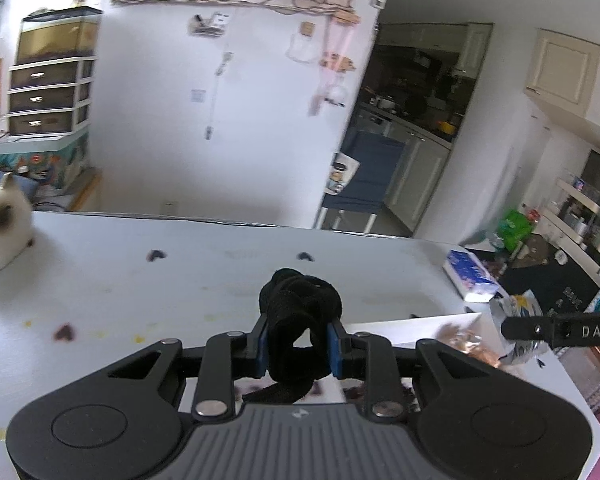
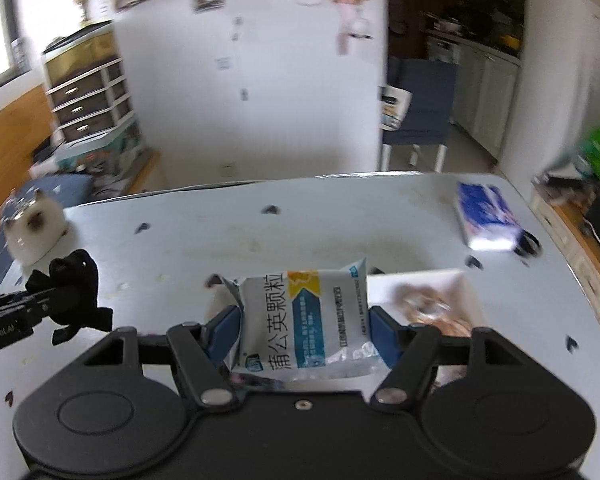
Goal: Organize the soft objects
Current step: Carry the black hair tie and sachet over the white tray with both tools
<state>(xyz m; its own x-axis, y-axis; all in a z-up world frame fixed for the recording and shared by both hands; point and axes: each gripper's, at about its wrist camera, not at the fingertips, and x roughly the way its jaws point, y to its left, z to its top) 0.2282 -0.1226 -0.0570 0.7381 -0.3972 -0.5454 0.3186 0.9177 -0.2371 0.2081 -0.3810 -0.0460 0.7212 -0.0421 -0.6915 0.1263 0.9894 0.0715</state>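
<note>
My left gripper [image 1: 298,340] is shut on a black knotted fabric bundle [image 1: 300,312] and holds it above the white table [image 1: 180,280]. The bundle also shows in the right wrist view [image 2: 76,284], at the left. My right gripper [image 2: 304,320] is shut on a white and blue sachet with Chinese print [image 2: 304,316], held above the table [image 2: 340,232]. The sachet's crumpled end shows at the right of the left wrist view [image 1: 518,320]. A white plush cat [image 1: 0,232] sits at the table's far left [image 2: 32,228].
A blue and white tissue pack [image 1: 470,276] lies at the table's far right [image 2: 488,220]. A white tray [image 2: 452,292] with a brownish object in it sits under my right gripper. A blue chair [image 2: 418,104] stands beyond the table. Drawers [image 1: 48,92] stand at the back left.
</note>
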